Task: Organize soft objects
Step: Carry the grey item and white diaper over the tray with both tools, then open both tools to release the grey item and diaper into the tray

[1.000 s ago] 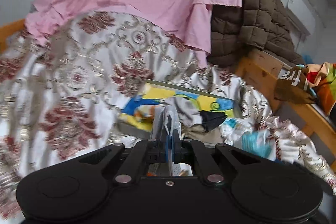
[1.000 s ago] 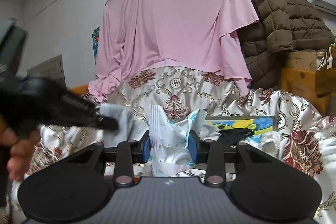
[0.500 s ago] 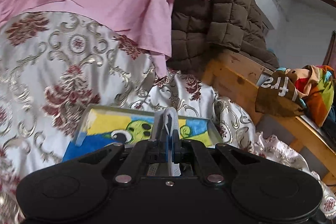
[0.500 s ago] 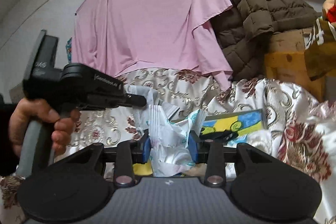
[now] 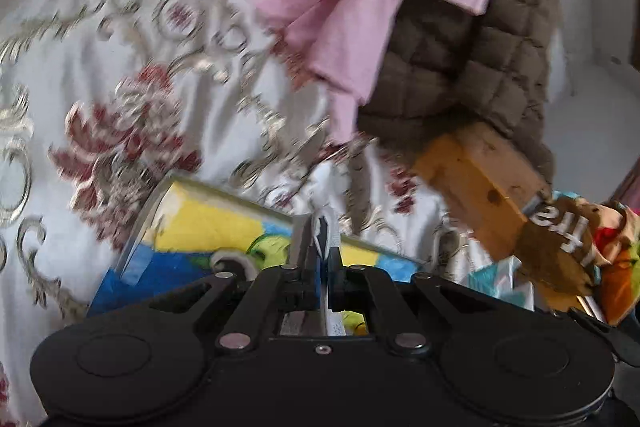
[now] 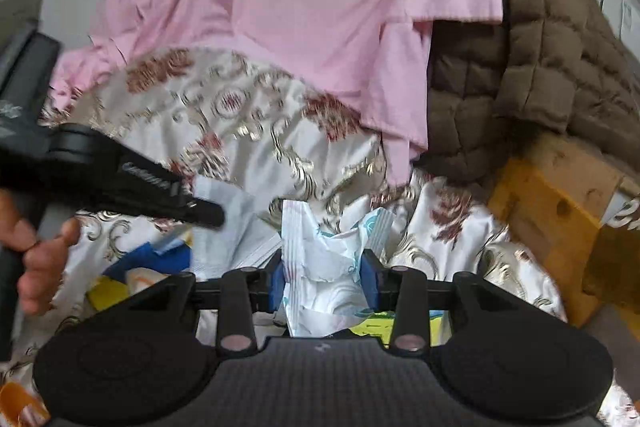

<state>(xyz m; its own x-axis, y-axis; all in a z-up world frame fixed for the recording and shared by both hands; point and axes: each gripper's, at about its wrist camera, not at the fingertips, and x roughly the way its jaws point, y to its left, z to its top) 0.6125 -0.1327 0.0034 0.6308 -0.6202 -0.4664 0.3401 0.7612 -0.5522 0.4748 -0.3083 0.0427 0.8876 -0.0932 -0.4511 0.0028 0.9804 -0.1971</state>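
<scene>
White cloth [image 6: 320, 267] fills right claw [image 6: 324, 277] above the box's [image 5: 208, 227] edge.

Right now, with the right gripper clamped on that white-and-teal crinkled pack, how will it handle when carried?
The crinkled pack bulges and creases between the right gripper pads, so it is probably soft and squashy. Its loose ends stick out unsupported, so it likely flops. It seems light.
</scene>
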